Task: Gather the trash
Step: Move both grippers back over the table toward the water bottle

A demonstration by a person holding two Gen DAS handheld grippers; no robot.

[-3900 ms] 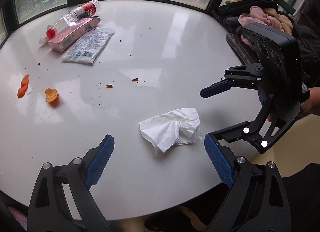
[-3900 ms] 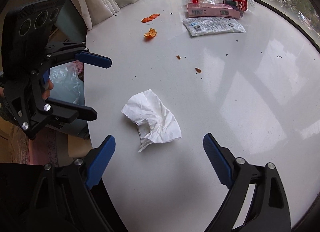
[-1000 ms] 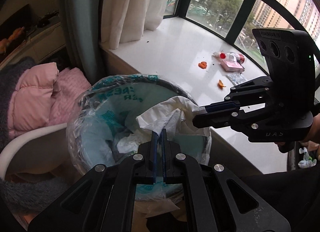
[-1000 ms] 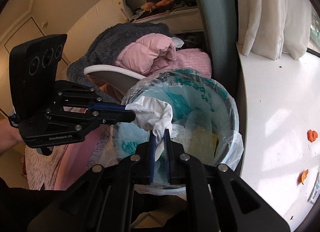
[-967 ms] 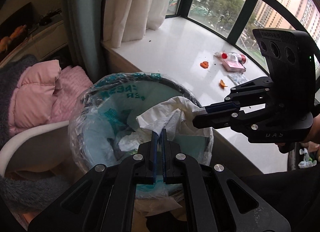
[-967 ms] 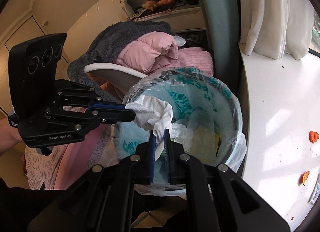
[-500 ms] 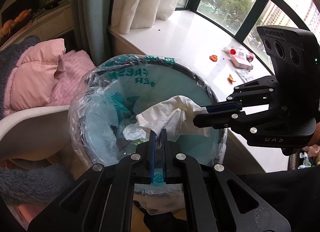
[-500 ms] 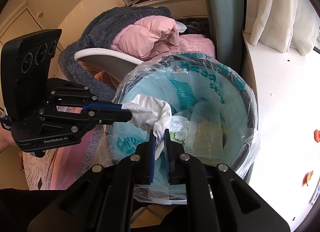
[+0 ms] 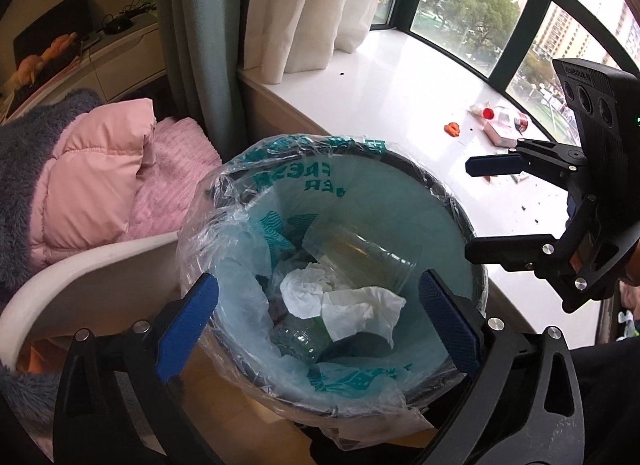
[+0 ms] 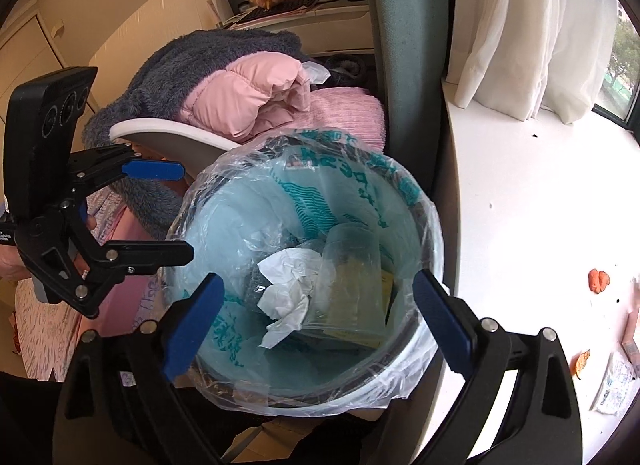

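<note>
L wrist: left gripper [image 9: 318, 323] jaws opening, nothing btwn them. Tissue [image 9: 360, 311] lies in the bin [image 9: 460, 209] w/ a clear cup [image 9: 360, 257]. Still left on the sill [image 9: 400, 105]: bottle [image 9: 502, 117], pink box [image 9: 500, 136], orange peel [image 9: 452, 128]. Sill edge runs just beside bin rim.

R wrist: right gripper [image 10: 314, 315] jaws also opening, empty, over the bin. Chair [image 10: 168, 135] w/ clothes crowds the far side; open room is up and toward the sill.

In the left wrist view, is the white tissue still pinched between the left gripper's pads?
No: the tissue lies loose inside the bin, and the left gripper is opening with nothing between its pads.
</note>
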